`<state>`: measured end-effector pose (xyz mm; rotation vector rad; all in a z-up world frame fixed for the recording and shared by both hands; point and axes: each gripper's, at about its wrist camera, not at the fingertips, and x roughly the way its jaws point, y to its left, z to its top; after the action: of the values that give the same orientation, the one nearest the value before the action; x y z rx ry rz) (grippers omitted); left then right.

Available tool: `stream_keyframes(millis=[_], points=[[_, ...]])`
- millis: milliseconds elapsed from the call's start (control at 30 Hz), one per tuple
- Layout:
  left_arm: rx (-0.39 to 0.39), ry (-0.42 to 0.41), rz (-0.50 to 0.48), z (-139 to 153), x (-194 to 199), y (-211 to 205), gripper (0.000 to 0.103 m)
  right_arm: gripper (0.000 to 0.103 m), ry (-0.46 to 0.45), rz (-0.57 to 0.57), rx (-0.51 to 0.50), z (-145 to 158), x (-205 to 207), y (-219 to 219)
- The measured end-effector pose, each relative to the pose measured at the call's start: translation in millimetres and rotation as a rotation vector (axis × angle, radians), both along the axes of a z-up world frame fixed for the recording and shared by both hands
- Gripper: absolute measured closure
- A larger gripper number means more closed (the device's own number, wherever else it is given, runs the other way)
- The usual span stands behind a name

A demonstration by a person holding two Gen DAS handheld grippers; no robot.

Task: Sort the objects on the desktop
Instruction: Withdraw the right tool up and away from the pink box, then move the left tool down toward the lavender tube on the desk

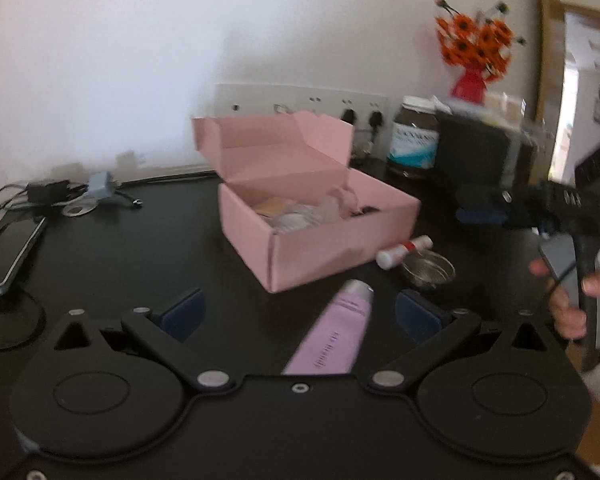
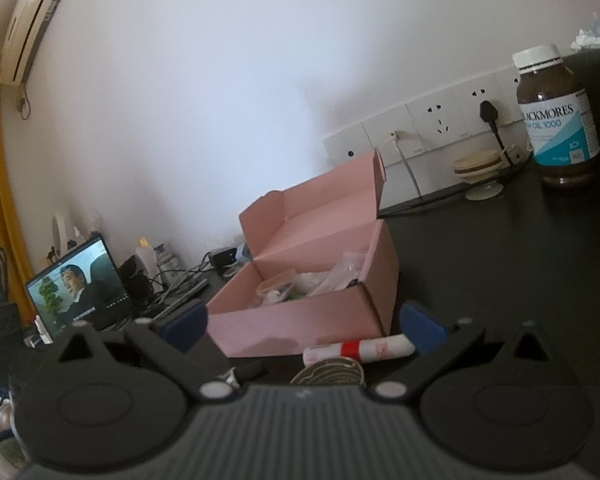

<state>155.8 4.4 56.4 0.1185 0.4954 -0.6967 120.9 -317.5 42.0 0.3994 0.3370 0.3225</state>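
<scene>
An open pink cardboard box (image 1: 320,236) with several small items inside sits mid-desk; the right wrist view shows it too (image 2: 300,320). A lilac tube (image 1: 332,330) lies on the dark desk between the fingers of my open left gripper (image 1: 300,314), untouched by the pads. A small white tube with a red band (image 1: 404,251) and a metal strainer (image 1: 428,272) lie right of the box. My right gripper (image 2: 304,322) hangs open just above the white tube (image 2: 360,350) and strainer (image 2: 330,372). The right gripper (image 1: 484,210), held by a hand, shows at the left view's right edge.
A brown supplement bottle (image 2: 556,120) stands by the wall sockets (image 2: 440,124). A black box (image 1: 484,152) and a red vase of orange flowers (image 1: 474,52) stand at the back right. A phone (image 1: 8,256), chargers and cables (image 1: 76,194) lie left. A laptop (image 2: 76,284) is far left.
</scene>
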Motion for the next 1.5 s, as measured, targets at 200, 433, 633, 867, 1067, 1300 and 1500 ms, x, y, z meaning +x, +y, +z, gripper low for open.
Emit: stream_keyframes(millis=[200,433,633,867,1067,1300,1500], points=[[0.043,0.012,-0.038,-4.4,1.2,-29.5,0.001,0.001,-0.006,0.0,0.011,0.2,-1.3,-2.0],[0.088,0.02,-0.022,-10.3,11.3,-50.2,0.004,0.001,-0.014,-0.005,0.028,0.4,-2.9,-4.4],[0.088,0.053,-0.003,-12.2,19.7,-54.8,0.006,0.001,-0.018,-0.002,0.03,0.5,-3.2,-4.6],[0.098,0.072,0.011,-13.6,27.2,-58.1,0.012,0.001,-0.021,0.004,0.029,1.1,-3.5,-4.7],[0.104,0.09,0.007,-15.1,33.0,-60.5,0.018,0.001,-0.022,0.01,0.027,1.3,-3.0,-4.2],[0.11,0.122,-0.006,-17.8,36.4,-60.3,0.029,0.001,-0.022,0.012,0.033,1.1,-2.9,-5.0],[0.119,0.142,-0.015,-20.1,37.6,-58.2,0.045,0.001,-0.02,0.013,0.036,1.0,-2.6,-5.6]])
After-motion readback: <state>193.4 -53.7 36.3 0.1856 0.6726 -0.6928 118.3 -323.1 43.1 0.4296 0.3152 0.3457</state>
